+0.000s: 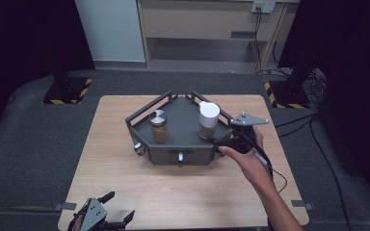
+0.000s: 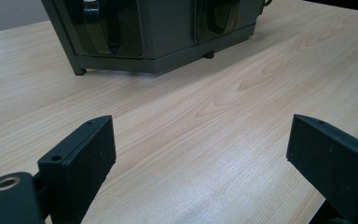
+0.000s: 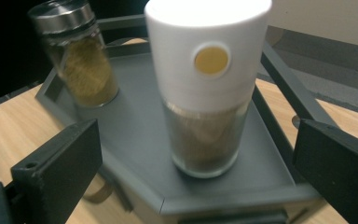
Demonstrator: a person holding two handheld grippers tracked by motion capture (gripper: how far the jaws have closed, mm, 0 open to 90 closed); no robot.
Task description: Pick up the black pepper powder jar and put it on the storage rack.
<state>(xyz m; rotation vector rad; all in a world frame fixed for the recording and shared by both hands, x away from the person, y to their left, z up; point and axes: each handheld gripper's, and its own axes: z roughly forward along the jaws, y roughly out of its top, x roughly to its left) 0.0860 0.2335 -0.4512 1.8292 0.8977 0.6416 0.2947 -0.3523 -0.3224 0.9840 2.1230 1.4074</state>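
Note:
A dark grey railed tray (image 1: 192,154) stands in the middle of the wooden table. On it are a glass spice jar with a metal lid (image 1: 158,126) and a taller glass jar with a white cap (image 1: 208,119). A hand holds my right gripper (image 1: 217,144) at the tray's right front corner, open, with its jaws pointing at the white-capped jar (image 3: 207,93). That jar stands just ahead of the jaws, apart from them, and the spice jar (image 3: 81,60) is farther left. My left gripper (image 1: 120,207) is open over the table's near left edge, holding nothing.
In the left gripper view the open left gripper (image 2: 200,154) faces bare tabletop, with the tray's front wall (image 2: 168,28) farther off. Small knobs (image 1: 180,157) stick out of the tray's front. Dark stands and cables are on the floor beyond the table.

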